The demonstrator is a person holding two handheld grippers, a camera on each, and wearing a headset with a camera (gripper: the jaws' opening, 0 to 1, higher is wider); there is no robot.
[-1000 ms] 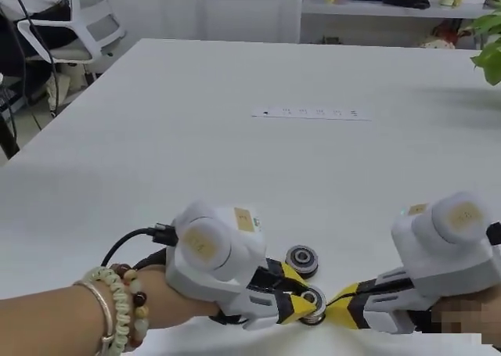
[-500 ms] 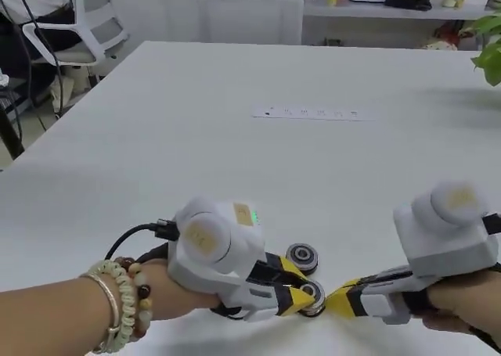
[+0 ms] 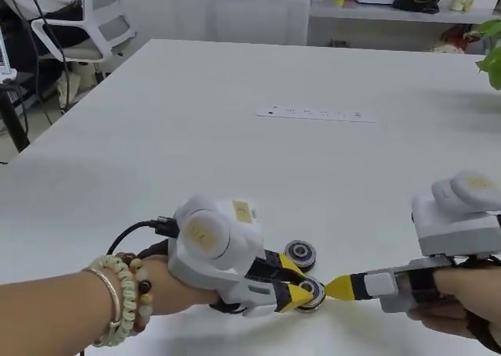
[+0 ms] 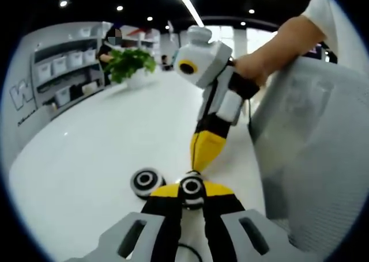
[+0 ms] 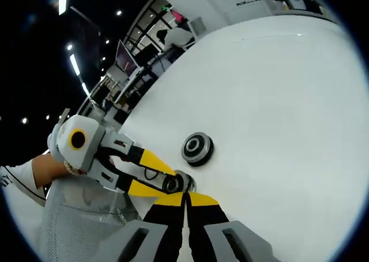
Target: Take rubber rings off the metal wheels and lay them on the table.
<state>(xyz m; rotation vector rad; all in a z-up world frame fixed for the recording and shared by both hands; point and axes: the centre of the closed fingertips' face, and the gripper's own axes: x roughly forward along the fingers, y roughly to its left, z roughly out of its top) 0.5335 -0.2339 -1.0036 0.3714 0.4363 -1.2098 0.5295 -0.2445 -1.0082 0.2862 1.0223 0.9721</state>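
Observation:
My left gripper [image 3: 301, 295] is shut on a small metal wheel with a black rubber ring [image 3: 314, 291] and holds it low over the white table [image 3: 235, 152]. In the left gripper view the held wheel [image 4: 192, 185] sits between the yellow fingertips of the left gripper [image 4: 192, 194]. My right gripper [image 3: 335, 288] is shut, its yellow tips against the right rim of that wheel; whether they pinch the ring I cannot tell. A second wheel with its ring [image 3: 300, 254] lies flat on the table just behind. The right gripper view shows the right gripper [image 5: 185, 196], the held wheel [image 5: 174, 183] and the second wheel [image 5: 198, 147].
A strip of small printed marks [image 3: 315, 114] lies farther back on the table. An office chair [image 3: 86, 27] stands beyond the far left corner, and a plant [image 3: 491, 55] reaches in at the right edge. A grey mesh chair back [image 4: 305, 158] stands close behind the hands.
My right hand has drawn back to the right and lowered the gripper towards level, its tips staying at the wheel. The left gripper keeps its hold on the wheel.

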